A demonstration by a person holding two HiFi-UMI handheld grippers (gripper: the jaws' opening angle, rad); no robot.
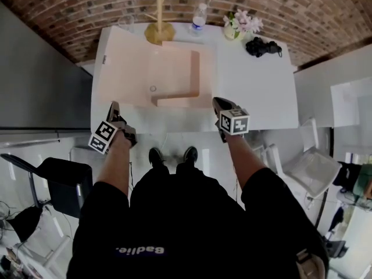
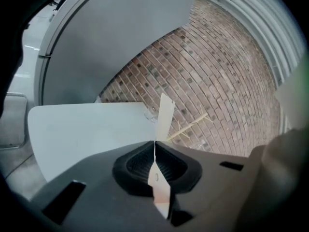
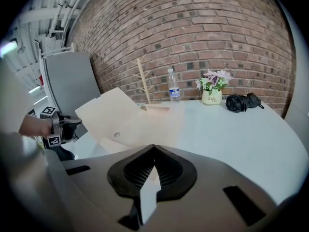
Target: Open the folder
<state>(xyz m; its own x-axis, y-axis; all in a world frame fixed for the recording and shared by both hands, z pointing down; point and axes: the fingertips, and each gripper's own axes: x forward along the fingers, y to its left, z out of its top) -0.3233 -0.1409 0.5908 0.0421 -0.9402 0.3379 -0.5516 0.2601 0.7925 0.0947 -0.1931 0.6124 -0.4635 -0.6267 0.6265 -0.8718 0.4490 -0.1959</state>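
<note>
A pale beige folder (image 1: 174,68) lies on the white table (image 1: 256,92). Its front cover (image 3: 113,115) is raised at a slant on the left side. My left gripper (image 1: 113,105) is at the table's near left edge, shut on that cover, which runs edge-on up out of the closed jaws (image 2: 163,115). My right gripper (image 1: 219,102) is at the folder's near right corner. Its jaws are closed (image 3: 153,146) with a thin pale sheet (image 3: 147,197) pinched between them, apparently the folder's lower leaf. The left gripper (image 3: 72,122) also shows in the right gripper view, beside the lifted cover.
Along the table's far edge stand a wooden branch stand (image 1: 158,16), a water bottle (image 1: 199,17), a flower pot (image 1: 241,25) and a black folded umbrella (image 1: 263,47). A grey partition (image 1: 40,68) stands to the left; chairs (image 1: 64,182) sit near the person's feet.
</note>
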